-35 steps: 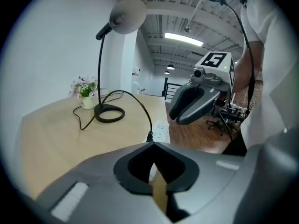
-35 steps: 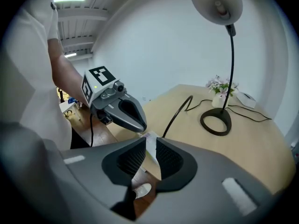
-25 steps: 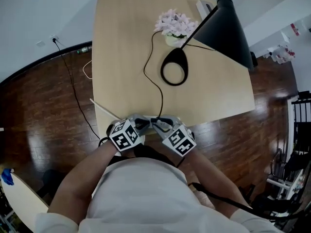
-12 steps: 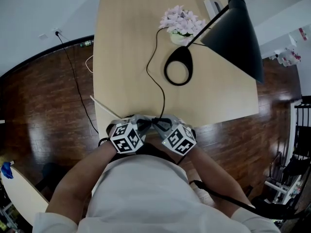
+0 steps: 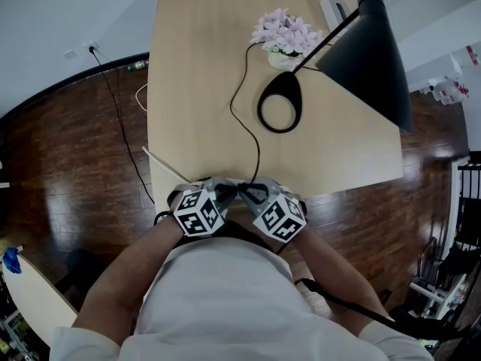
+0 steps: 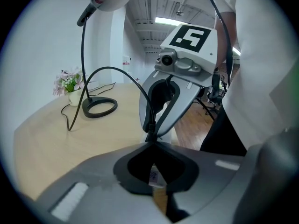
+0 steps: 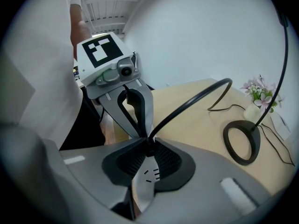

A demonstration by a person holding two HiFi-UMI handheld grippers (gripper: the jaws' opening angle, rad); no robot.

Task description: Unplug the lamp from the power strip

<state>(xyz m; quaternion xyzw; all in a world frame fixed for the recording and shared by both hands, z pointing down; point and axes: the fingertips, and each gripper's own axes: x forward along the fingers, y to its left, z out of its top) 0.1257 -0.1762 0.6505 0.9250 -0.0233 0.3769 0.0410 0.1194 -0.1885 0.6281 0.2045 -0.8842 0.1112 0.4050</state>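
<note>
Lamp: black desk lamp [image 5: 368, 47] with a cone shade and an open ring base [image 5: 279, 113], standing toward the far right of the light wooden counter [image 5: 195, 74].
Cord: black lamp cord [image 7: 196, 98] leaves the base, loops just beside the pot of pink flowers [image 5: 285, 34], then runs to the counter's near edge, where it ends at both tongs.
Right tongs: right tongs [image 7: 148, 146] are closing, with the cord's end between the tips, which appear to touch it already.
Left tongs: left tongs [image 6: 150, 143] are drawn together, tips against the same cord end. Whether they pinch anything is unclear.
Power strip: not plainly visible, and hidden beneath the tongs in the head view. A pale grey flat piece [image 7: 142, 183] in the slit below the right tongs may be it.
Risk 1: the grip likely sits on cord rather than plug body, so a pull could slip along the cord or strain it where it joins the plug.
Risk 2: if the strip is not pinned, it could lift with the plug and drop off the near edge.
Risk 3: a tug that takes up the slack could sweep the loop into the flower pot or drag the ring base.
Risk 4: the 2 tongs crowd 1 spot, so they could knock each other and lose the hold.
</note>
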